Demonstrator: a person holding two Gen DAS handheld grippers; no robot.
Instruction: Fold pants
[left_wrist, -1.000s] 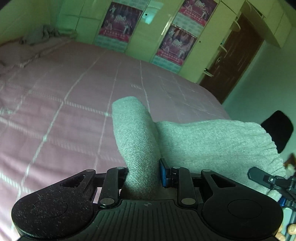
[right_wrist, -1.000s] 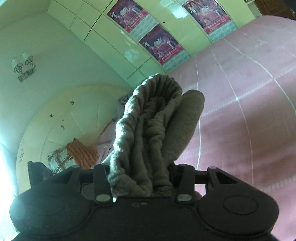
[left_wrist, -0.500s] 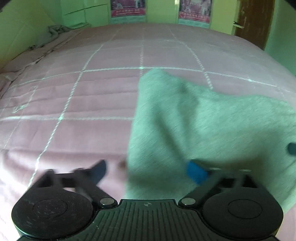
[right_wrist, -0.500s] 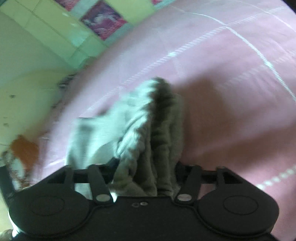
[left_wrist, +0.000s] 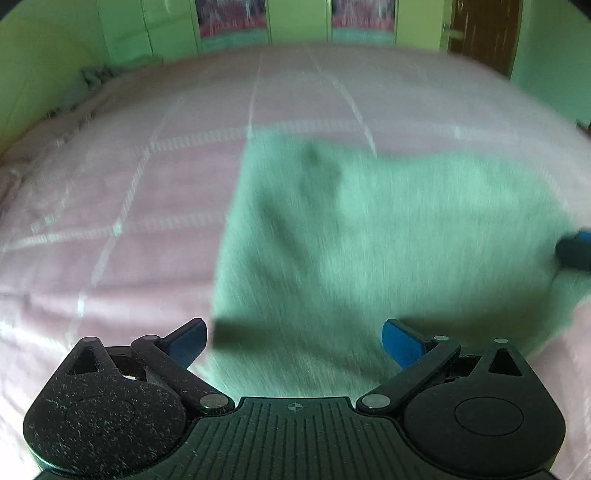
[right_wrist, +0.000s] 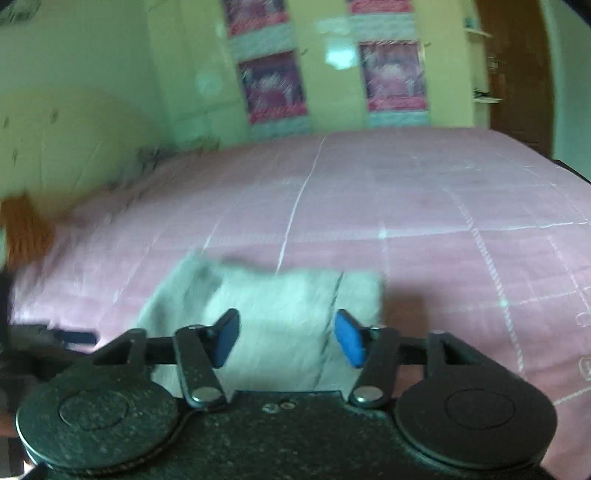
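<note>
The grey pants (left_wrist: 369, 240) lie flat as a folded rectangle on the pink checked bedspread (left_wrist: 129, 203), blurred by motion. My left gripper (left_wrist: 295, 332) hovers over their near edge, wide open, its blue pads clear of the cloth. A blue fingertip of the other gripper (left_wrist: 576, 251) shows at the right edge of the pants. In the right wrist view the pants (right_wrist: 280, 314) lie just beyond my right gripper (right_wrist: 286, 328). Its jaws are closing; the pads stand apart and do not press on the cloth.
The bedspread (right_wrist: 443, 206) stretches far behind and to both sides of the pants. Green wardrobe doors with posters (right_wrist: 273, 88) stand behind the bed, and a brown door (right_wrist: 517, 74) at the right. Crumpled cloth (left_wrist: 96, 74) lies at the bed's far left.
Both grippers let go of the grey pants, which dropped from bunched in the jaws to flat on the bed. The left jaws swung wide, and both views tipped down toward the bed.
</note>
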